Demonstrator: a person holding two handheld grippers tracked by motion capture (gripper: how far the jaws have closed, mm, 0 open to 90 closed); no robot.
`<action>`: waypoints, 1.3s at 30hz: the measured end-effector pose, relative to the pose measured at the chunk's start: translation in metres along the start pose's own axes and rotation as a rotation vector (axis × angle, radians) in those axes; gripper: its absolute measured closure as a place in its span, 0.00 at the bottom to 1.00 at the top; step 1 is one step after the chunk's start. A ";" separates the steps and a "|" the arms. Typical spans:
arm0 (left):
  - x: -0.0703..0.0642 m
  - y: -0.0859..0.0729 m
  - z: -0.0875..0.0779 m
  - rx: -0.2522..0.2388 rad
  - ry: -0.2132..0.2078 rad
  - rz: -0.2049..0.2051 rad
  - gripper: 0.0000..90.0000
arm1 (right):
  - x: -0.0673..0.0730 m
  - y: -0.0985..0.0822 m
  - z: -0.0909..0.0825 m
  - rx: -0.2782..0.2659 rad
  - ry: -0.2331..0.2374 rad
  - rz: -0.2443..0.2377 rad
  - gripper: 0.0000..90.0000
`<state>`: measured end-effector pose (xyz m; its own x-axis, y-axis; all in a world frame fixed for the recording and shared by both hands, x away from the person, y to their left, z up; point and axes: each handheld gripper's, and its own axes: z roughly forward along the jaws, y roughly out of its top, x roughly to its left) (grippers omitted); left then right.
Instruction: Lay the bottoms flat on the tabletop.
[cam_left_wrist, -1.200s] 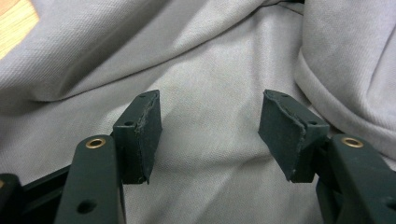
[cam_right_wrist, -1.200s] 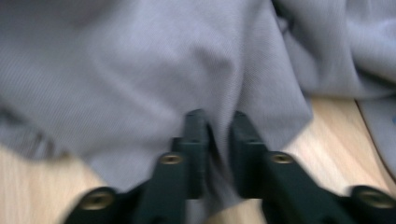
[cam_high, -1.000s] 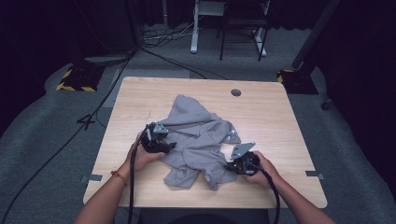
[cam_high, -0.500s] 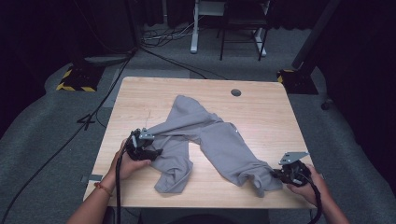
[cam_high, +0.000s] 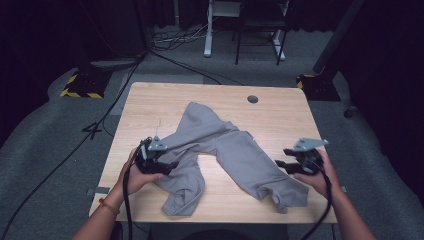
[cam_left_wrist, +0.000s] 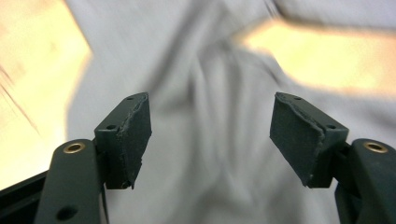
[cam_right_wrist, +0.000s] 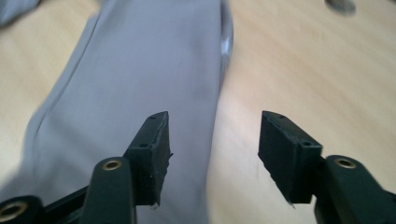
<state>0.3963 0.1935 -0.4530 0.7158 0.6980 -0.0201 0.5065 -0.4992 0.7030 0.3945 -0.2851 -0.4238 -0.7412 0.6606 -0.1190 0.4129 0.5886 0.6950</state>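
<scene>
A grey garment (cam_high: 235, 150) lies spread in an upside-down V on the wooden table (cam_high: 165, 100), one limb running to the front left and one to the front right. My left gripper (cam_high: 171, 165) rests over the left limb. Its jaws have just been opening, and they stand apart above the blurred cloth (cam_left_wrist: 210, 154) without pressing on it. My right gripper (cam_high: 281, 165) hovers at the right limb's outer edge. Its jaws have just been opening too, and nothing is between its pads (cam_right_wrist: 156, 140); below them are the cloth's edge (cam_right_wrist: 140, 70) and bare wood.
A round cable hole (cam_high: 252, 99) sits near the table's far edge. The front right end of the cloth reaches close to the table's front edge. Beyond the table are cables on grey carpet, a yellow-and-black striped base (cam_high: 80, 87) and desk legs.
The right gripper dragged one limb of the garment out to the right, let it go and lifted away. The left gripper drew its side leftward. The bunched cloth is now spread out.
</scene>
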 end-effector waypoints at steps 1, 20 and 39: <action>0.004 0.008 0.008 -0.008 0.023 -0.002 0.33 | -0.001 0.009 0.008 -0.004 0.002 -0.003 0.47; -0.008 0.008 0.051 0.148 -0.092 0.131 0.70 | 0.023 0.021 0.093 0.146 0.137 -0.082 0.80; -0.029 0.016 0.016 0.056 -0.098 0.110 0.40 | 0.018 0.026 0.033 0.007 0.107 -0.070 0.58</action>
<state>0.3917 0.1573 -0.4526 0.8107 0.5853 -0.0158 0.4463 -0.6001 0.6639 0.4093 -0.2431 -0.4310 -0.8206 0.5644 -0.0903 0.3616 0.6350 0.6827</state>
